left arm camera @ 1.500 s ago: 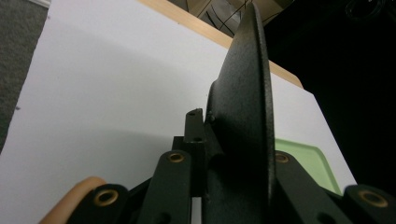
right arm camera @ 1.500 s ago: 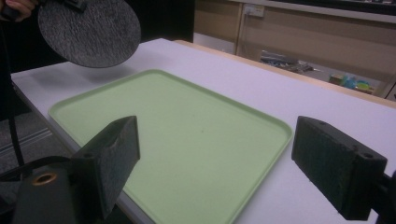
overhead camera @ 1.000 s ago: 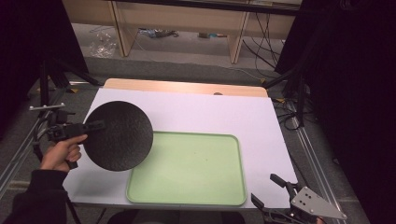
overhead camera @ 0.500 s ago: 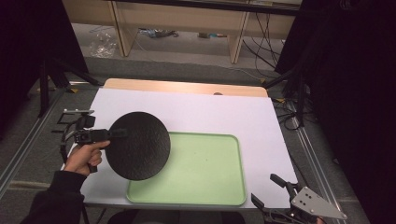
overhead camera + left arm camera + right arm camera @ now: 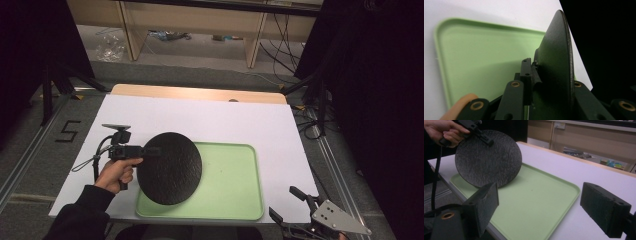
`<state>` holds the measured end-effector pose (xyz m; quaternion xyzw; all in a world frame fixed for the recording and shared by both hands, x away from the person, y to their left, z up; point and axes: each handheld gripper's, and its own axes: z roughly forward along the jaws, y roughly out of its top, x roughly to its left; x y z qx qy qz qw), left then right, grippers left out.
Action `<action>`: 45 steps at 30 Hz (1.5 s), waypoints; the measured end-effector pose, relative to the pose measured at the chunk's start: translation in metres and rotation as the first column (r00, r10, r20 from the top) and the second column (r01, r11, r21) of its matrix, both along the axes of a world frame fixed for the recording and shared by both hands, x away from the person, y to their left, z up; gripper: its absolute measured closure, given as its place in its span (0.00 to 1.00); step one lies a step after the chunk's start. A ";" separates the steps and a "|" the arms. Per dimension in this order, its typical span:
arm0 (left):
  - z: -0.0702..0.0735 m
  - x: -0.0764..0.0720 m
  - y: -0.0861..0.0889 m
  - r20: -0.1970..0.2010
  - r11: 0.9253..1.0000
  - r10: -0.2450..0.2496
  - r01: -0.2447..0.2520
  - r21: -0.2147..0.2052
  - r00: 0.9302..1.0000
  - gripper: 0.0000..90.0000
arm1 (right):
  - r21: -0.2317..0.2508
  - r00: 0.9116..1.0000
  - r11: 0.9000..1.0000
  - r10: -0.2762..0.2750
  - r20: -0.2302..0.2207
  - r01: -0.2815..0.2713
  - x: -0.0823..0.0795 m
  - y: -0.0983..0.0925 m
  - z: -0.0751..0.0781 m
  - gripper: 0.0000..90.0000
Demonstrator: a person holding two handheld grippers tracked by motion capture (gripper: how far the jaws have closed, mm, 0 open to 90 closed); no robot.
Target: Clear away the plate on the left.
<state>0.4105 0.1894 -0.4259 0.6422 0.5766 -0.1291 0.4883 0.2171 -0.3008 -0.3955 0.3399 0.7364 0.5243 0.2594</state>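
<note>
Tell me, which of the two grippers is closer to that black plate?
Left. The left gripper clamps the rim of the black plate above the green tray. The right gripper waits open off the tray's near right corner, apart from the plate.

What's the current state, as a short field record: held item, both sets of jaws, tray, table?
held item: black round plate, gripped at its rim, tilted over the tray's left part
left gripper: jaws shut on the plate's edge, one pad on each face
right gripper: jaws open, nothing between them, at the table's near right corner
tray: green, nothing lying in it, flat on the table
table: white top, wooden strip along the far edge
plate contact: whether it touches the tray cannot be told
</note>
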 end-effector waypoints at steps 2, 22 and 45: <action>-0.003 0.001 -0.007 -0.012 1.000 -0.004 0.004 -0.002 1.000 0.83 | -0.001 1.000 1.000 0.001 0.001 -0.001 0.000 0.000 0.000 0.18; -0.027 0.001 -0.028 -0.028 0.962 -0.131 0.134 0.239 0.991 0.81 | -0.003 1.000 1.000 0.006 0.005 -0.006 0.000 0.000 0.000 0.18; -0.026 -0.007 -0.028 -0.041 0.892 -0.195 0.195 0.409 0.980 0.70 | -0.024 1.000 1.000 0.007 0.015 -0.007 0.000 -0.001 0.001 0.18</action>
